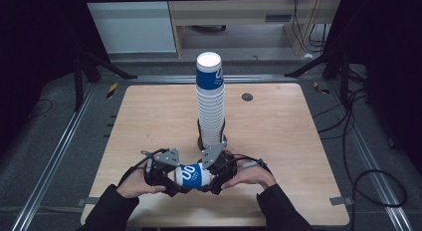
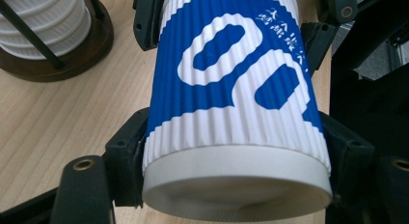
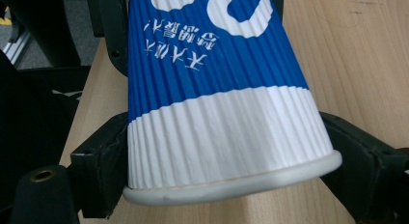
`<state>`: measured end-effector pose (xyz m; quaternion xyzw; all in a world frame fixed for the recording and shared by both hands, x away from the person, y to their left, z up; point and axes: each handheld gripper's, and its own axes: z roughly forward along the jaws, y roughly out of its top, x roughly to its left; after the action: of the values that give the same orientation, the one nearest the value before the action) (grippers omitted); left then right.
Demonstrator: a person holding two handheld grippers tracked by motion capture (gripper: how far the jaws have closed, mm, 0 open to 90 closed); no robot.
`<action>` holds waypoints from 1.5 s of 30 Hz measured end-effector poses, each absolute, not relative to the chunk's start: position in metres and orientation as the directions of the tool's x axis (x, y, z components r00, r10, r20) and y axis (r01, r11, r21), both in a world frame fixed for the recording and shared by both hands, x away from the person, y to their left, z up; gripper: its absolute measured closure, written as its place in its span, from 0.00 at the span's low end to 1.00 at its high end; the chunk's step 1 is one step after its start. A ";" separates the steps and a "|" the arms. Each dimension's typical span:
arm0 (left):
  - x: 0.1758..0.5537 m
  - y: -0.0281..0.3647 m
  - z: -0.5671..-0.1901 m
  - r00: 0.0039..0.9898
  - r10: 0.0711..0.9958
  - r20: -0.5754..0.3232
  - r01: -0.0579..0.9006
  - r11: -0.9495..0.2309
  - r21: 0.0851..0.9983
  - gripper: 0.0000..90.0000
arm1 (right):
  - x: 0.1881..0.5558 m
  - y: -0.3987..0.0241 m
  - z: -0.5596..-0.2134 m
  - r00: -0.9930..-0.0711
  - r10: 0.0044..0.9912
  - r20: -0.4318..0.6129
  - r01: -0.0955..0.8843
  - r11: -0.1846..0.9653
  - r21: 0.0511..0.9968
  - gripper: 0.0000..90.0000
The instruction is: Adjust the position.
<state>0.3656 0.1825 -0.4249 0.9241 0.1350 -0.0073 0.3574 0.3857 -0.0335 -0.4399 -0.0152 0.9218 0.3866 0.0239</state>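
Here, near the front edge of the wooden counter (image 1: 278,141), a blue-and-white ribbed paper cup (image 1: 191,174) lies on its side, held between the two grippers. The left gripper (image 1: 171,175) grips the end with the flat base: in the left gripper view its jaws press on both sides of the cup (image 2: 231,113) just above the base ring. The right gripper (image 1: 211,175) takes the other end; in the right gripper view the rolled rim of the cup (image 3: 226,118) faces the camera and the jaws stand against the white band on either side, though whether they press on it or have slackened cannot be told. The person's left hand (image 1: 134,183) and right hand (image 1: 251,175) come in from the bottom of the high view in dark sleeves. Behind the grippers, around the middle of the counter, a tall stack of cups (image 1: 210,101) stands upright in a round dark holder (image 1: 203,141) with thin black posts; it is near the held cup but apart from it.
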 end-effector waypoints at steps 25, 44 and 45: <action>0.370 0.210 -0.407 0.953 0.273 -0.130 0.256 -0.504 0.825 0.29 | 0.388 -0.093 -0.412 -0.982 0.188 0.037 0.116 0.433 0.894 0.08; 0.365 0.192 -0.413 0.972 0.188 -0.142 0.217 -0.476 0.852 0.29 | 0.381 -0.086 -0.425 -0.984 0.123 0.128 0.164 0.349 0.923 0.09; 0.365 0.191 -0.414 0.973 0.178 -0.146 0.215 -0.479 0.851 0.29 | 0.381 -0.084 -0.426 -0.985 0.111 0.133 0.164 0.344 0.924 0.10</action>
<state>0.3650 0.1910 -0.4138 0.8598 0.1143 -0.0186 0.4973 0.3814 -0.0843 -0.4260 0.0840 0.8195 0.5664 -0.0233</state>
